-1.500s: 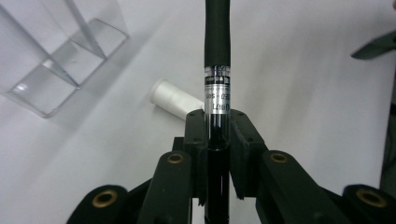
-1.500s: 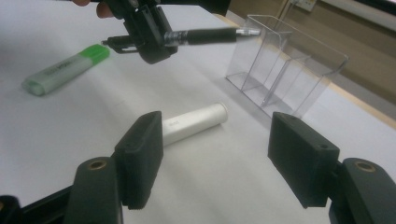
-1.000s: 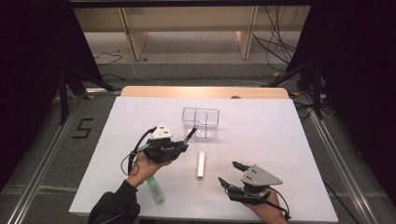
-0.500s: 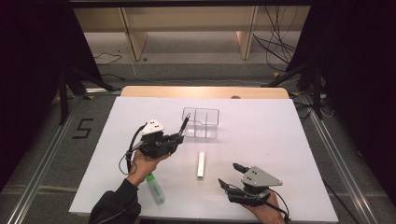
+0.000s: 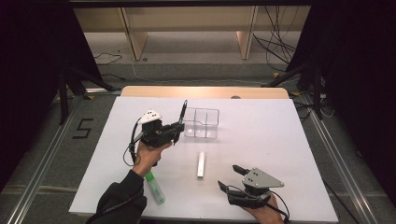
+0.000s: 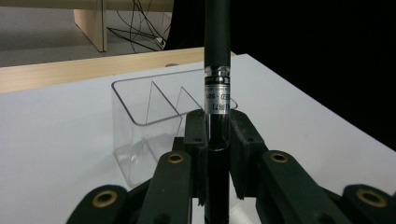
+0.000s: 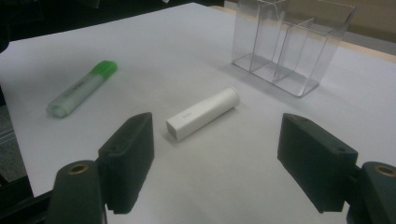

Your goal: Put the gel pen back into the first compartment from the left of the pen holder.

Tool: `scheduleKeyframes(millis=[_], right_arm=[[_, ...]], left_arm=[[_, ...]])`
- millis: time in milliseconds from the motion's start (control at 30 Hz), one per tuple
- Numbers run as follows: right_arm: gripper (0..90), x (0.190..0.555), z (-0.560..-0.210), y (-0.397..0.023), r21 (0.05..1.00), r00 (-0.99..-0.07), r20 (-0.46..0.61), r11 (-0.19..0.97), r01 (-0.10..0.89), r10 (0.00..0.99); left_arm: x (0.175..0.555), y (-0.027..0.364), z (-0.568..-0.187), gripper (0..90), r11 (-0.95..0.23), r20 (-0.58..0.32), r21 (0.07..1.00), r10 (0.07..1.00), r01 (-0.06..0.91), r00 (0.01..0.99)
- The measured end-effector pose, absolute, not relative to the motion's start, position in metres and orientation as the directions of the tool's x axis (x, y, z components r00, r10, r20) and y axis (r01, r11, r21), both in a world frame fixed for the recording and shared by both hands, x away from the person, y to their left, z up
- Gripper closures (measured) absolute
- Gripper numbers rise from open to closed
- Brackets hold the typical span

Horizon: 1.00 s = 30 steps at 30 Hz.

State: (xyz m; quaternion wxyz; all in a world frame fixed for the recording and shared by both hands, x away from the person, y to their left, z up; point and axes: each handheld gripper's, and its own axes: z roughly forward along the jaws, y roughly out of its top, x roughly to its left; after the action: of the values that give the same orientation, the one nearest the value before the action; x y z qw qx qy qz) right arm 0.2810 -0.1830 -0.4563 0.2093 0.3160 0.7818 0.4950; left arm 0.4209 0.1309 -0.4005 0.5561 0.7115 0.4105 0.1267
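Note:
My left gripper (image 5: 176, 129) is shut on a black pen (image 5: 183, 111), which stands nearly upright just left of the clear plastic organizer (image 5: 201, 123). In the left gripper view the pen (image 6: 217, 60), with a silver band and a label, rises between the pads of my left gripper (image 6: 217, 133), and the organizer (image 6: 144, 121) stands just behind it. My right gripper (image 5: 229, 177) rests open near the table's front edge. In the right gripper view its jaws (image 7: 224, 158) stand wide apart, with a white tube (image 7: 203, 113) lying on the table beyond them.
The white tube (image 5: 201, 164) lies mid-table in front of the organizer (image 7: 292, 42). A green highlighter (image 5: 154, 187) lies at the front left beside the left forearm, and it appears again (image 7: 81, 88) at the left of the right gripper view. The white tabletop (image 5: 280, 140) ends in a wooden strip at the back.
My left gripper has carried the pen left and farther back, and the pen has tipped more upright beside the organizer. The right gripper has stayed put.

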Motion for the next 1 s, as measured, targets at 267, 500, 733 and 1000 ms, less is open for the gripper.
scheduleKeyframes(millis=[267,500,733,1000], right_arm=[[27.6,0.279,-0.456,-0.184,0.909,-0.713,0.002,0.296,0.294,0.701],[27.0,0.278,-0.456,-0.184,0.910,-0.714,0.009,0.291,0.296,0.700],[26.7,0.277,-0.457,-0.185,0.909,-0.716,0.009,0.293,0.298,0.698],[26.7,0.276,-0.457,-0.186,0.909,-0.716,0.011,0.292,0.298,0.698]], left_arm=[[0.442,0.124,-0.393,79.0,-0.001,-0.290,0.902,0.741,0.432,0.606],[0.461,0.119,-0.390,79.0,0.035,-0.305,0.906,0.746,0.422,0.592],[0.477,0.114,-0.388,79.0,0.056,-0.311,0.908,0.756,0.416,0.576],[0.490,0.110,-0.388,79.0,0.104,-0.344,0.901,0.762,0.421,0.549]])
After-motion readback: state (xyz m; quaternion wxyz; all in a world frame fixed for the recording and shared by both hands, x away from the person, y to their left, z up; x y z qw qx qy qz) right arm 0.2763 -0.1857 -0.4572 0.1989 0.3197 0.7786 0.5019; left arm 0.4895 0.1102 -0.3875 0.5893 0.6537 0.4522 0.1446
